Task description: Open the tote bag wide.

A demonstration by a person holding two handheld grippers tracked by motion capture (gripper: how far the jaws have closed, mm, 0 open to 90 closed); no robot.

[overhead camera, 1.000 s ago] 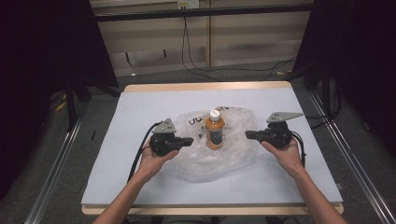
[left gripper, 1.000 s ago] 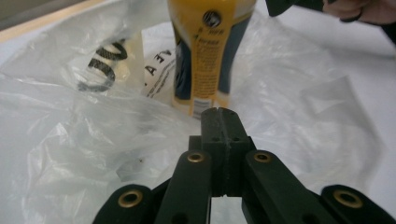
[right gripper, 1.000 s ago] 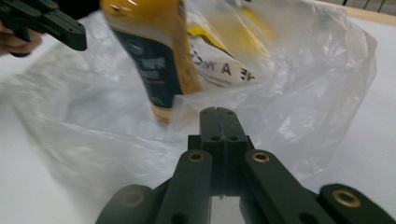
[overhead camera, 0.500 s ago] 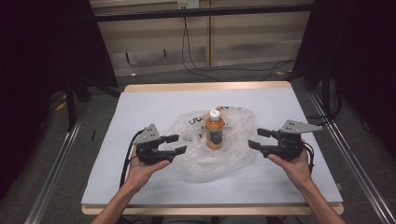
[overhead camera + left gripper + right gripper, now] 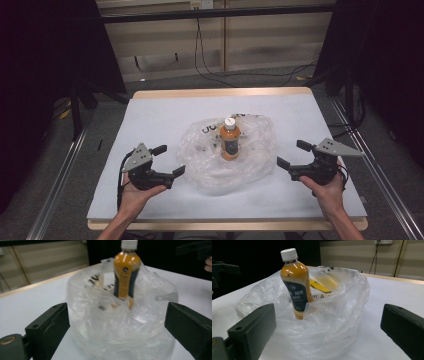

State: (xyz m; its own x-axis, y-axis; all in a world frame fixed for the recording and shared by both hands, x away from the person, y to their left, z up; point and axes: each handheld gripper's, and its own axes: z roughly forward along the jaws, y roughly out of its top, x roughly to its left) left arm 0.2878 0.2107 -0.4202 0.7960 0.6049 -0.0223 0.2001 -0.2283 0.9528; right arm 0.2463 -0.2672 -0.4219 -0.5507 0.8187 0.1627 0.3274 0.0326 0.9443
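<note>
Both tongs, left (image 5: 169, 160) and right (image 5: 292, 154), gape empty beside the clear bag (image 5: 255, 160) (jaws just opened). 1 orange bottle (image 5: 230, 140) stands upright inside it, mid-counter (image 5: 150, 115). Release looks done; next comes regripping the bag's rim.

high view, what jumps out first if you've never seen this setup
An orange drink bottle with a white cap stands upright in a crumpled clear plastic bag at the middle of the white table. The left tongs and right tongs flank the bag, both open and off it.
</note>
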